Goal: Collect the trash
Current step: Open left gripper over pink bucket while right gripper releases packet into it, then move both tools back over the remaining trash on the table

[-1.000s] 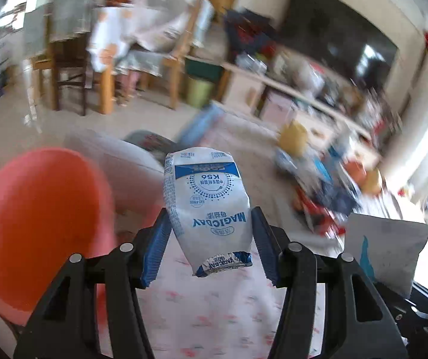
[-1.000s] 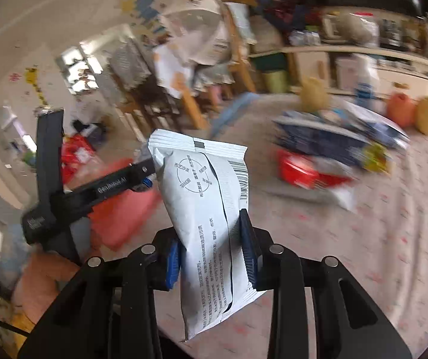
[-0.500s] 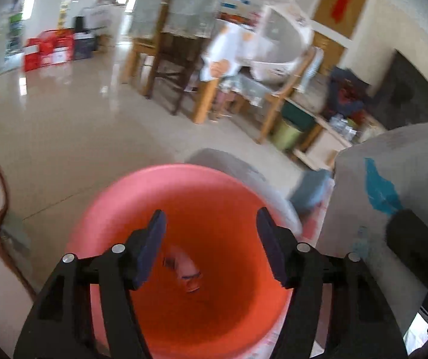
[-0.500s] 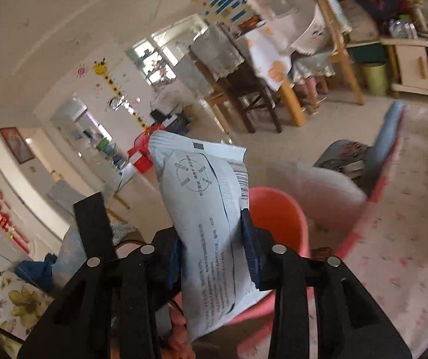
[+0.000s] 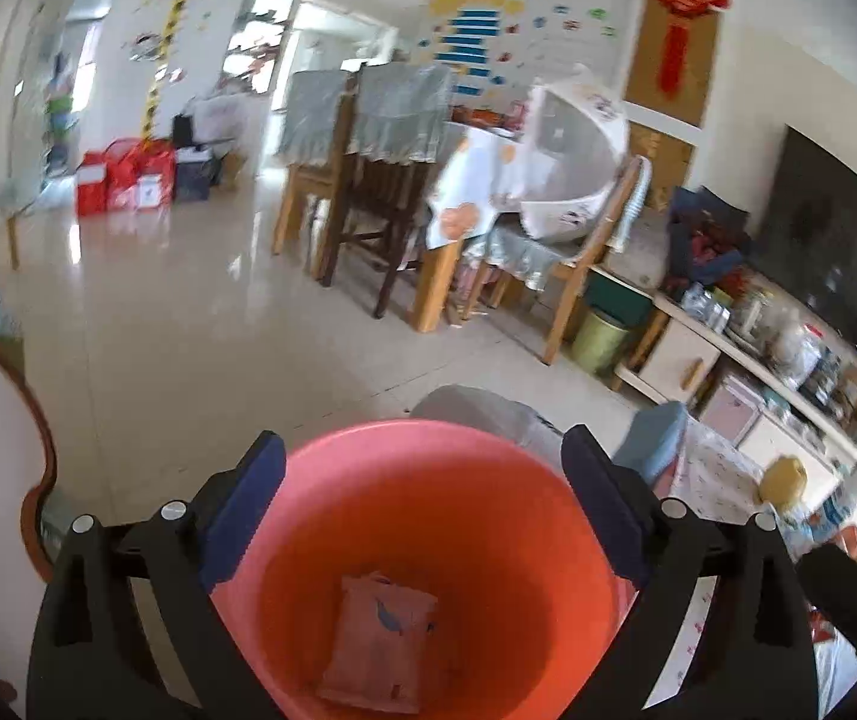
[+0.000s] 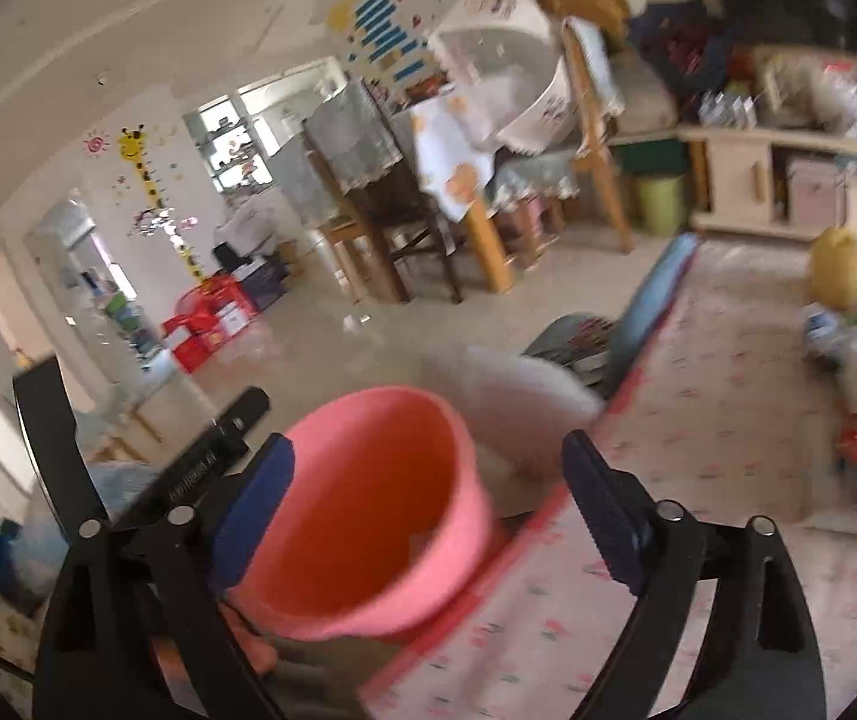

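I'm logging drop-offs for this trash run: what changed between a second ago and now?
Both grippers swung from the cluttered table to the pink plastic bucket and let go. The left gripper dropped its white-and-blue milk pouch; the right gripper released its white printed packet. Both sets of jaws have just been opening and now stand wide with nothing between them. One flat packet lies on the bucket's bottom. The bucket itself stayed put.
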The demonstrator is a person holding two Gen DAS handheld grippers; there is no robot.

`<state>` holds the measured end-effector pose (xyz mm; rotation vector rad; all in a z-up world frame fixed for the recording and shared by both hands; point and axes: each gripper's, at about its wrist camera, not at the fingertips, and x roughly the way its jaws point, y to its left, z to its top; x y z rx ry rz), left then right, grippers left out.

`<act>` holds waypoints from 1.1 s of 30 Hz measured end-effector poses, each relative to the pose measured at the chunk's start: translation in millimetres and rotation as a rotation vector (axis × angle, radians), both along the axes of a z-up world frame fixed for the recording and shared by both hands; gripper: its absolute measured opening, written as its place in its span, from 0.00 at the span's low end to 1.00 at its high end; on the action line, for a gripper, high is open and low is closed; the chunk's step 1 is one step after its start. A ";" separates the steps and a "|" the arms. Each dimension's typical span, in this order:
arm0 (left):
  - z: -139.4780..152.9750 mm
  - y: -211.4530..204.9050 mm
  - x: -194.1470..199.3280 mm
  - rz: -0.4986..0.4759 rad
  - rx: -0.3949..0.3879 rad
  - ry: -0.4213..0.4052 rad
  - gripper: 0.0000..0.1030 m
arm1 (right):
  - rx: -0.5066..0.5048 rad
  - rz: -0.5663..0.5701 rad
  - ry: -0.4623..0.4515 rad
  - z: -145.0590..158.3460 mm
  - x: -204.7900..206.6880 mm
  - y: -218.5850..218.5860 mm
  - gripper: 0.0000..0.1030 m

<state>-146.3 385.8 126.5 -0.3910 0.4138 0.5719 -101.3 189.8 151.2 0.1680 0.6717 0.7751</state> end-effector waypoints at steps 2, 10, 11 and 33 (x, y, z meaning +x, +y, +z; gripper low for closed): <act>4.3 -9.4 2.9 -0.024 0.028 0.005 0.91 | -0.025 -0.026 -0.042 -2.2 -7.1 -14.0 0.88; 10.9 -51.4 18.8 -0.183 0.056 0.075 0.91 | -0.095 -0.142 -0.103 -25.0 -27.8 -74.5 0.94; 11.8 -55.8 17.9 -0.195 0.057 0.066 0.91 | -0.097 -0.147 -0.099 -27.5 -31.1 -82.7 0.95; 7.3 -166.7 28.8 -0.436 0.208 0.022 0.91 | -0.165 -0.227 -0.035 -53.7 -52.1 -189.6 0.95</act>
